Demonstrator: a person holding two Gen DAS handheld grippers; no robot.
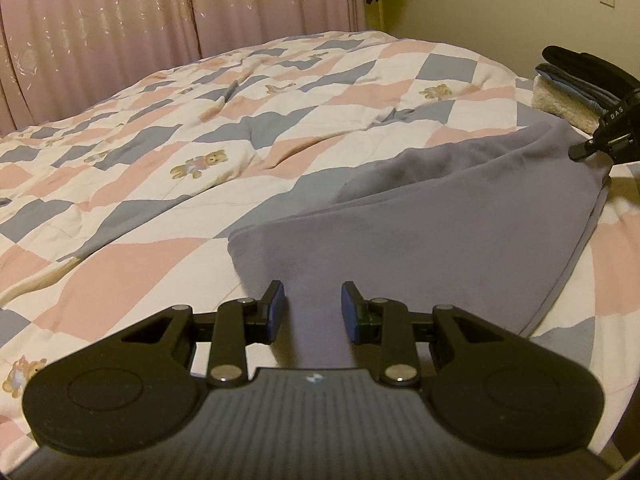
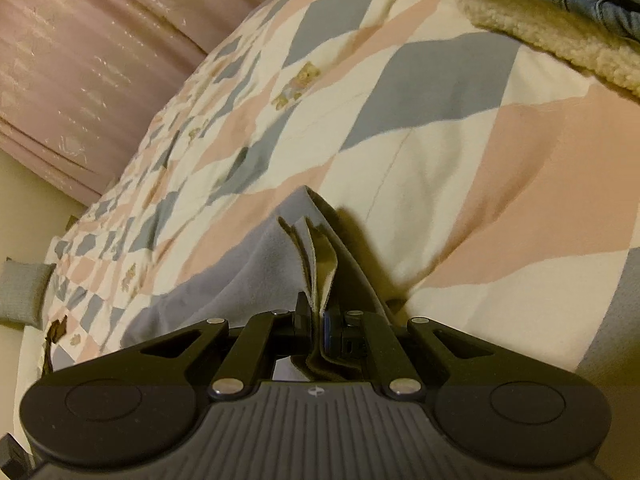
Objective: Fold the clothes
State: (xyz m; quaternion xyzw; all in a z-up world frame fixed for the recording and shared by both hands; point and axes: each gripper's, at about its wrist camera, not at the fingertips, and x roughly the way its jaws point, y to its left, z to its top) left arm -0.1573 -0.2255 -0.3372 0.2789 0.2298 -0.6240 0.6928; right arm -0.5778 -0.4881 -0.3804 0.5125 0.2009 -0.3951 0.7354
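Grey-lilac fleece, the garment (image 1: 460, 216), lies folded on a quilt (image 1: 160, 184) checked in pink, blue and white, near its right side. The left gripper (image 1: 313, 312) hangs over the near end of the cloth with its jaws parted and nothing between them. The right gripper (image 2: 319, 326) is pinched tight on several layered edges of the garment's far corner, lifting it.
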